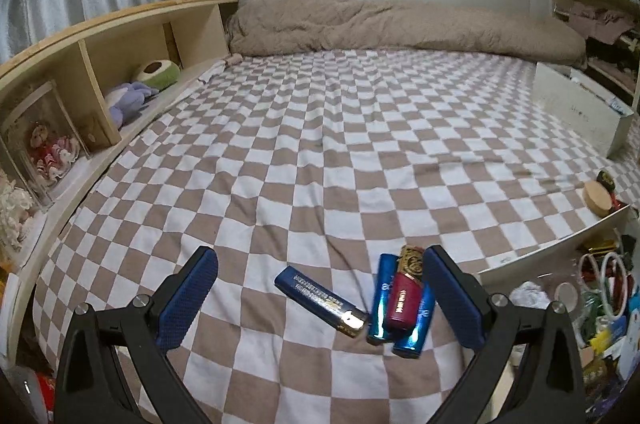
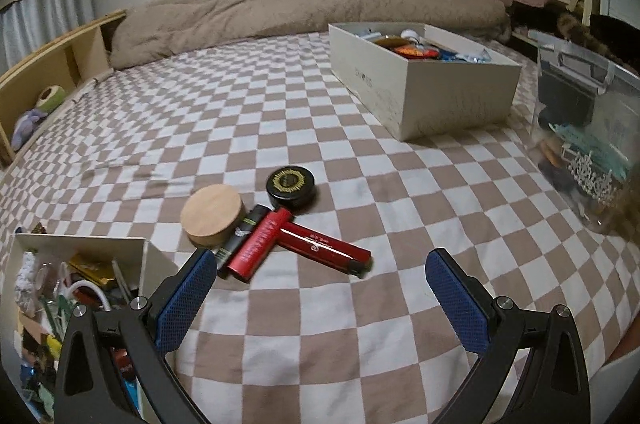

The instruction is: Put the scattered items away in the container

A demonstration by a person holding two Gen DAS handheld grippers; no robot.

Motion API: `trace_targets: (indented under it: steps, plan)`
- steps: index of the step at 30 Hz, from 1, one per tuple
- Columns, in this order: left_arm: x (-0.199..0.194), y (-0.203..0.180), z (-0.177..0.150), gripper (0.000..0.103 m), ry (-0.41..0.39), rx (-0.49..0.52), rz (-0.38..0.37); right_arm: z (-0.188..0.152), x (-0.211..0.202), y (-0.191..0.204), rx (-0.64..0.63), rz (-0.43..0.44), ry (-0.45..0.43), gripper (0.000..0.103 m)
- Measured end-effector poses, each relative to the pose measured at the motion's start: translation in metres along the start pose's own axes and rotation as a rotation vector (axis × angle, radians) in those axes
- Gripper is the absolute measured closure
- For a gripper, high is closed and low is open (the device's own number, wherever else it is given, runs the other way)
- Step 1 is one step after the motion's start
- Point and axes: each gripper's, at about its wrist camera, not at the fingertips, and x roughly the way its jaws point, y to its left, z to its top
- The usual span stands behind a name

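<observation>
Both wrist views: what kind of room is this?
Most likely a bedroom: a bed with a checkered sheet, a rumpled beige duvet along the wall, and a bedside wooden shelf holding plush toys.

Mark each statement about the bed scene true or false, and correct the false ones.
1. Both grippers are open and empty. True: the left gripper and right gripper hold nothing.
2. The maroon lighter lies across two blue batteries. True.
3. The wooden lid sits inside the white box. False: it lies on the checkered sheet, beside the black jar.
4. The white box is empty. False: it holds several items.
</observation>
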Motion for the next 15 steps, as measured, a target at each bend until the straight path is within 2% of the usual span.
trace_targets:
  steps: [8,15]
  plan:
    - [0.030,-0.001,-0.006,0.000,0.081,0.045,0.022,-0.002,0.017,0.000,0.004,-0.039,0.040,0.000]
    - [0.046,0.012,-0.011,0.000,0.145,0.002,0.027,-0.009,0.029,-0.002,0.020,-0.049,0.080,0.000]
